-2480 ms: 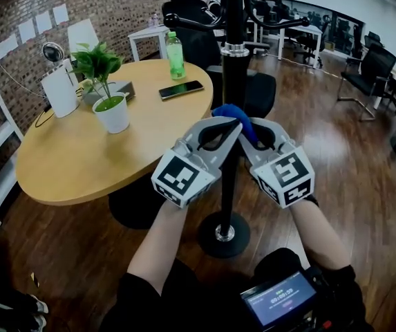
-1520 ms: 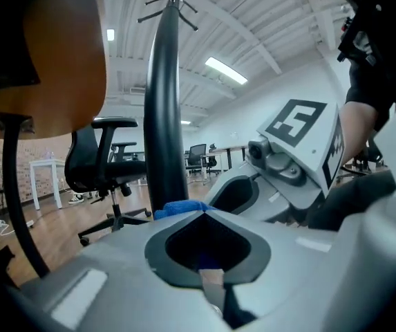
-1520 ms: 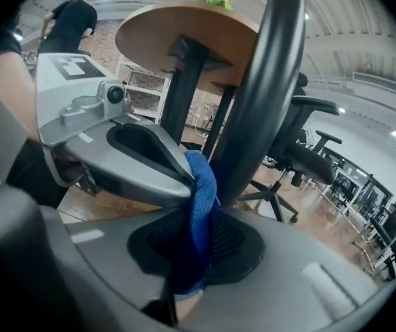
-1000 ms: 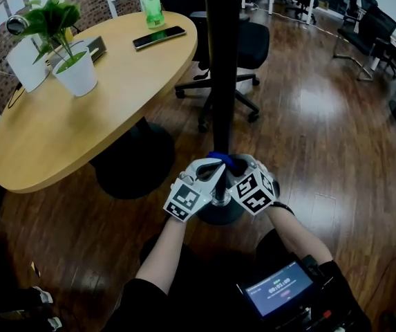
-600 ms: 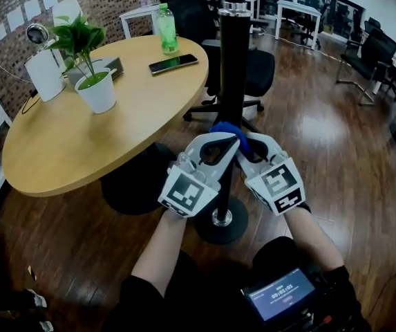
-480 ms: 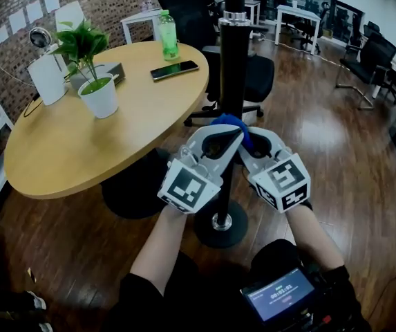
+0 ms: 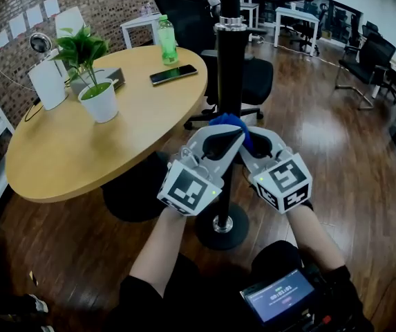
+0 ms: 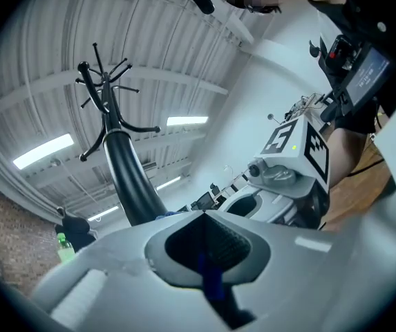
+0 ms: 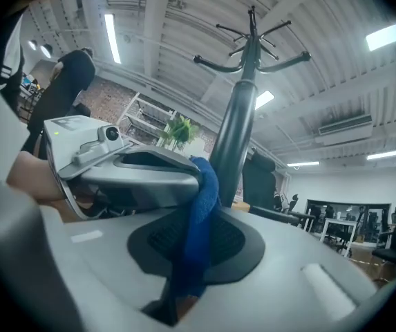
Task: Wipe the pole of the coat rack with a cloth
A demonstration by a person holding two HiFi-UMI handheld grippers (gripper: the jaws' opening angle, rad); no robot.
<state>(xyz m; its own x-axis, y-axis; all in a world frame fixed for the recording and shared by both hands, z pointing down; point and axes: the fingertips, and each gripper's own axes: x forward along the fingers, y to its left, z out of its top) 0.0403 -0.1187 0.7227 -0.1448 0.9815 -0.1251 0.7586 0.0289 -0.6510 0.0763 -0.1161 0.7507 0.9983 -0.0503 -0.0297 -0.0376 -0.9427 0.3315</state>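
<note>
The coat rack's black pole rises from a round base on the wooden floor. A blue cloth is wrapped against the pole at about mid height. My left gripper and right gripper meet at the pole from either side, both shut on the cloth. In the left gripper view a thin blue strip of cloth sits between the closed jaws, with the pole just beyond. The right gripper view shows a thick fold of cloth pinched in the jaws, lying against the pole.
A round wooden table stands to the left, carrying a potted plant, a green bottle and a phone. A black office chair is behind the pole. A screen device hangs at the person's waist.
One second ago both grippers held the cloth low on the pole near the base. They have since slid up to mid height, rising only slightly over the last half second.
</note>
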